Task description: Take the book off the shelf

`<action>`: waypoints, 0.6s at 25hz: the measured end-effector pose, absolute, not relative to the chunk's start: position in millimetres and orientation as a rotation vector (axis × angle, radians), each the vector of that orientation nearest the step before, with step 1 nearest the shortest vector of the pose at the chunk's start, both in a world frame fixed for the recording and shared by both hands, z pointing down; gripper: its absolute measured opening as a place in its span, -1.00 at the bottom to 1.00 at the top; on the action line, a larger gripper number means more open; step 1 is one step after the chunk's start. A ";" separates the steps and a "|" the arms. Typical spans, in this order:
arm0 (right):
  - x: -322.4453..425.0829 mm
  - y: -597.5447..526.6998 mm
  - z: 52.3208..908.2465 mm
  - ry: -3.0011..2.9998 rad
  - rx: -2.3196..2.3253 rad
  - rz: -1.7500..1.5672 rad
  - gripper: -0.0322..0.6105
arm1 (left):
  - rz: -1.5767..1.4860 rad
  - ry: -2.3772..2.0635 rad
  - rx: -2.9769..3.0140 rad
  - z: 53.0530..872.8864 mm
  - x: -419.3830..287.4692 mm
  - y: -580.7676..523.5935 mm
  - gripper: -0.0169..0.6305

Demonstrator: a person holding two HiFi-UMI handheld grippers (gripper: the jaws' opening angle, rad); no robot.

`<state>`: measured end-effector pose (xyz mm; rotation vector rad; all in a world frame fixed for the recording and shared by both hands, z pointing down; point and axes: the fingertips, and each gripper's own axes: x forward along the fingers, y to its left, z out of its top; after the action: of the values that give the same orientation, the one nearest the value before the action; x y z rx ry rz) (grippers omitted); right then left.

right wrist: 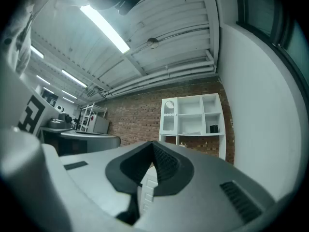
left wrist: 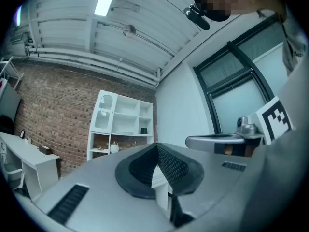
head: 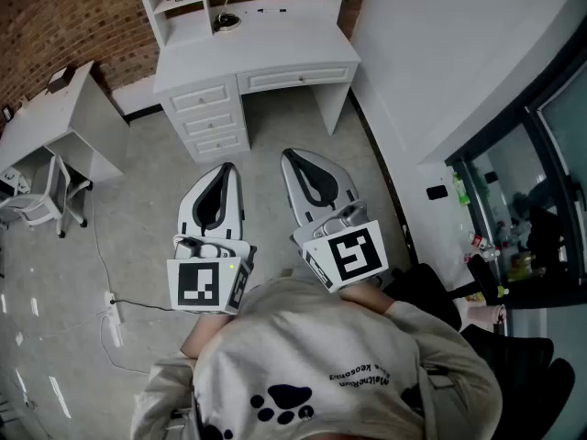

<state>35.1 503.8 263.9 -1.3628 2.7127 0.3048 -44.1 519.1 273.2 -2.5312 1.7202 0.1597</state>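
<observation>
desk (head: 266, 49) far ctr | shelf unit (head: 179, 3) on its far edge | 2nd desk (head: 50, 113) far L, chair (head: 37, 200) just near of it | cable (head: 101, 264) on floor, L | window (head: 541, 181) R | L gripper (head: 225, 168) & R gripper (head: 289, 154) side by side, apart, btwn desk & person (head: 321, 365)

We've open floor (head: 275, 140) fwd to desk (head: 266, 51) w/ shelf (head: 177, 4); wall (head: 440, 44) hems r., side table (head: 50, 117) l.
</observation>
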 end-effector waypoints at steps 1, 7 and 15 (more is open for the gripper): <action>32.7 501.0 264.4 2.714 -1.374 0.314 -0.86 | 0.154 1.718 -2.534 273.9 -45.4 516.0 -0.92; 30.6 476.3 271.5 2.724 -1.441 0.305 -0.86 | 0.147 1.699 -2.530 273.3 -48.7 489.5 -0.92; 41.7 422.1 283.5 2.714 -1.474 0.270 -0.85 | 0.138 1.665 -2.556 279.8 -39.9 433.7 -0.92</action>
<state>41.7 422.1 283.5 -1.4738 2.7135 0.2701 -39.9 433.7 279.8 -2.5564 1.6654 0.1380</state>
